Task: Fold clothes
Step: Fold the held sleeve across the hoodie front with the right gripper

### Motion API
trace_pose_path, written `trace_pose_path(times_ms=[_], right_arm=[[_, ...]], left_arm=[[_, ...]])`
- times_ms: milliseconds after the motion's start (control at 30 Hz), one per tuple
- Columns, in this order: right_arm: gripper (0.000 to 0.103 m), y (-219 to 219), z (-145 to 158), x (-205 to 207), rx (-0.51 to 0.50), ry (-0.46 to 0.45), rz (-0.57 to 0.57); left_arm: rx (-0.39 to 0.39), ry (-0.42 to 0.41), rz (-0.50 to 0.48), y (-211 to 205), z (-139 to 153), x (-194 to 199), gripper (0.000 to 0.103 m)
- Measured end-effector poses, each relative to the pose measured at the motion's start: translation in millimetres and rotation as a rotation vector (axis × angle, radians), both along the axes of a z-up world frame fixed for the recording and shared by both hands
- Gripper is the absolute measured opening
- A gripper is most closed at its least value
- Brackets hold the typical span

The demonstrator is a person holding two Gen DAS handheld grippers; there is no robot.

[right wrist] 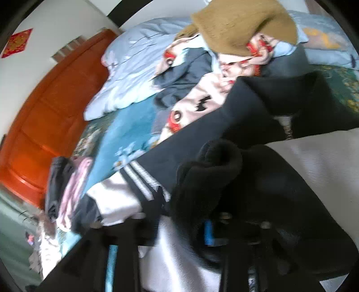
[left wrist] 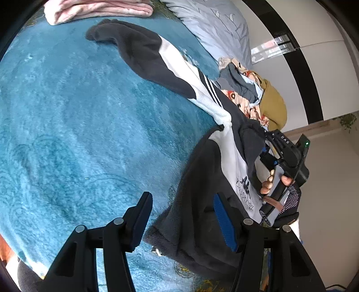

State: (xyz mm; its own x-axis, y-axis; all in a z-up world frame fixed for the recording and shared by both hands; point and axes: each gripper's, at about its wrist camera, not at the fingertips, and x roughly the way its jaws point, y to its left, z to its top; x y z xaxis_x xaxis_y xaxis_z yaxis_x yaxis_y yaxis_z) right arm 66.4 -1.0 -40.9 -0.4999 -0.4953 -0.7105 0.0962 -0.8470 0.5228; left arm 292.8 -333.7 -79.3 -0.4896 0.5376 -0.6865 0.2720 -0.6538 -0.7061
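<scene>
The black-and-white jacket (left wrist: pixel 202 139) lies on the blue bed cover (left wrist: pixel 78 123), one sleeve stretched toward the pink fold (left wrist: pixel 98 10). The left hand-held gripper (left wrist: pixel 181 222) is spread, empty, at the jacket's hem. The right hand-held gripper (right wrist: pixel 179 229) is blurred, jaws apart over jacket fabric; no grip is discernible. A clothes pile (left wrist: pixel 253 89) lies beside the jacket.

the left gripper (left wrist: pixel 181 222) hangs over a teal blanket (left wrist: pixel 78 125) on the bed, its fingers (left wrist: pixel 139 222) apart with nothing between them; the blue-padded one lies against the dark edge of a black and white jacket (left wrist: pixel 202 179). the jacket's sleeve (left wrist: pixel 134 47) stretches away toward a pink folded garment (left wrist: pixel 96 9). to the right, a hand (left wrist: pixel 269 182) holds the right gripper (left wrist: pixel 285 152) at the jacket, beside a pile of clothes (left wrist: pixel 251 94) topped by a mustard knit.
</scene>
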Motion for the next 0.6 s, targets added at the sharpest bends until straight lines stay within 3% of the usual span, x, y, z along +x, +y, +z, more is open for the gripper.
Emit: trace_pose_path(times_ms=[133,200,233,433,600], right_arm=[[0.048,-1,10,3,-0.029,0.025,0.077],[0.064,4,18,6,-0.087,0.046,0.12],[0.067,6,21,8,-0.109,0.054,0.139],[0.07,20,35,14,-0.142,0.066,0.173],[0.071,20,42,15,-0.063,0.086,0.178]], left_arm=[[-0.011,-0.002,-0.036,12,2,-8,0.061],[-0.018,-0.002,-0.052,18,3,-12,0.061],[-0.021,-0.004,-0.063,22,4,-16,0.061],[-0.048,0.011,-0.146,50,14,-44,0.061],[-0.059,0.023,-0.208,74,24,-67,0.061]])
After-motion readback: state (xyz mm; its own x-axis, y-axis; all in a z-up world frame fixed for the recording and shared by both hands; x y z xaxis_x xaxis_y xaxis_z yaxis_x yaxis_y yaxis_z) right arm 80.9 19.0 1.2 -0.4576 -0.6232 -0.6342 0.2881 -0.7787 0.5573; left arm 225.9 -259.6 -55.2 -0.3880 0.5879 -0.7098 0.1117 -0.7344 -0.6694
